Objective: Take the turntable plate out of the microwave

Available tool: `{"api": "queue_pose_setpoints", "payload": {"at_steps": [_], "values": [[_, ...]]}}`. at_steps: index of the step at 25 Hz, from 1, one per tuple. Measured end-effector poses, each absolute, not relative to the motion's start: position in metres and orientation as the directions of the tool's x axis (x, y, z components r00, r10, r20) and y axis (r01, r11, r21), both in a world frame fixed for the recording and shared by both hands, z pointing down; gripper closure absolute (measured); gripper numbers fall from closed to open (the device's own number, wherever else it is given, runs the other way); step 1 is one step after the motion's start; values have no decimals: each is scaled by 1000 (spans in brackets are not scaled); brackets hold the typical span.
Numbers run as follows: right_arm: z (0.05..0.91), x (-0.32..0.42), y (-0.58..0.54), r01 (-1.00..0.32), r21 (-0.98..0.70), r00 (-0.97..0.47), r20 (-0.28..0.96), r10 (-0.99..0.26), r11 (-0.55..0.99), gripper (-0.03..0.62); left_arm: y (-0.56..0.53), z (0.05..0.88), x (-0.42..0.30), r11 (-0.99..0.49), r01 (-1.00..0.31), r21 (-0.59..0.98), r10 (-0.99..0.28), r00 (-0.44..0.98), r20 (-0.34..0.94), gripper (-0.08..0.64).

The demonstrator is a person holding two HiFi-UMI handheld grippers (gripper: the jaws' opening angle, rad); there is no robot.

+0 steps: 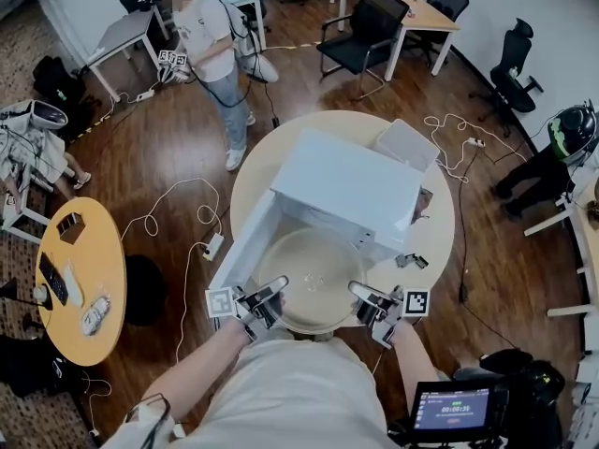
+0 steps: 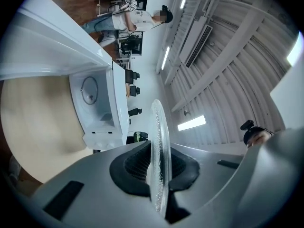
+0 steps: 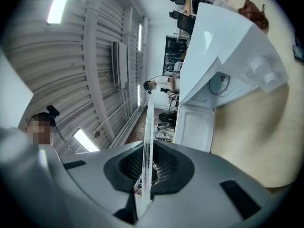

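I have the glass plate (image 1: 314,283) pinched from both sides. The left claw (image 1: 270,293) is clamped on its left rim and the right claw (image 1: 363,295) on its right rim, so the plate hangs level between the two.

Looking along the left claw (image 2: 159,177), the plate (image 2: 159,141) shows edge-on, rising straight out from between the dark pads. The right claw (image 3: 144,182) shows the same thin glass edge (image 3: 148,137) squeezed in its pads.

The microwave (image 1: 346,185) sits just beyond both claws, with its door (image 1: 241,251) swung open on the left claw's side. As far as I can judge, the plate is clear of the opening or very nearly so, and sits on my side of it.

I'd call this the carrying-out step, with the lift done and the set-down not yet made. Next I'd draw both claws back together, matched in height and spacing so the glass neither tips nor slips. Then I'd lower it onto a bare stretch of the table (image 1: 440,241) off to the right claw's side. I'd let go only once it rests flat.
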State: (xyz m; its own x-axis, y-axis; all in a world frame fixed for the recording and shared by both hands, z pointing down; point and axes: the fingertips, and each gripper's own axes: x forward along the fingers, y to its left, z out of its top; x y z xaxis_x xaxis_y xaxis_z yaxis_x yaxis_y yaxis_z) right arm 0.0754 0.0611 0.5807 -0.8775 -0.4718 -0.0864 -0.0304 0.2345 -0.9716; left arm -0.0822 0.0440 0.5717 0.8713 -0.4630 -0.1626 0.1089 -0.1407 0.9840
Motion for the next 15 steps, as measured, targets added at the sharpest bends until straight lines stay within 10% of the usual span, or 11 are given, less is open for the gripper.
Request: {"api": "queue_pose_setpoints", "payload": {"at_steps": [15], "values": [[604, 84, 78, -63, -976, -861, -53, -506, 209, 565, 58, 608, -73, -145, -4, 989, -422, 905, -58, 529]]}}
